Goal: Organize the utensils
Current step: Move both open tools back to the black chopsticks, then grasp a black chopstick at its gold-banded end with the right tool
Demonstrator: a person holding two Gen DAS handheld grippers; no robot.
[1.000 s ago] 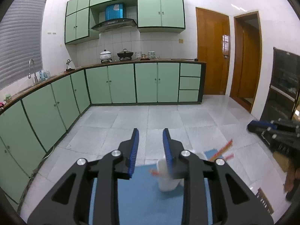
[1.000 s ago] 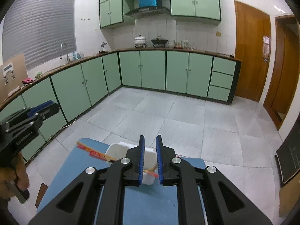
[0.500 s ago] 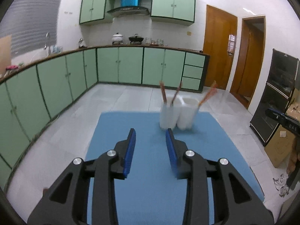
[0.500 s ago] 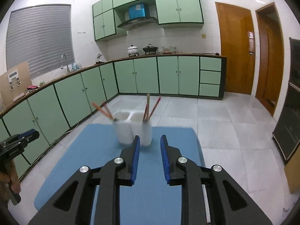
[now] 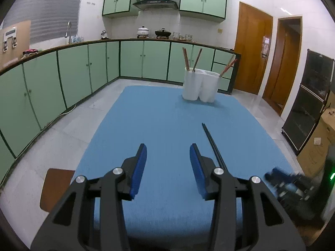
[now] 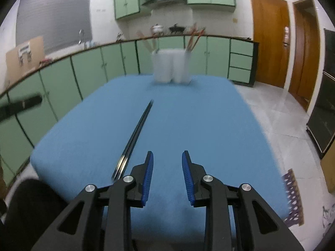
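Black chopsticks [image 6: 136,135]: one pair, lying side by side flat on the blue mat [image 5: 163,125], tips pointing toward the far end. In the left wrist view they [image 5: 212,144] lay just right of the left gripper's right finger, partly hidden behind it. In the right wrist view they lay just left of the right gripper's left finger. Not touched by either gripper.

Holder [image 5: 200,84]: white, two compartments joined, upright near the far edge of the mat, well apart from the black pair. Left compartment held two brownish chopsticks [image 5: 186,59] leaning apart; right compartment held reddish ones [image 5: 228,65] leaning out to the right. In the right wrist view the holder [image 6: 171,65] was blurred, sticks visible in both compartments.

Left gripper [image 5: 167,152]: above the near part of the mat, jaws spread and just been widening, nothing between the blue pads [image 5: 139,167].

Right gripper [image 6: 167,160]: above the near part of the mat, jaws parted and just been widening, narrower than the left, nothing between them. It [image 5: 289,183] showed as a blur at the lower right of the left wrist view.

Mat: blue, covering a table on a grey tiled floor.

Surroundings: green cabinets [image 5: 83,67] along the wall, wooden doors [image 5: 251,52] at right.
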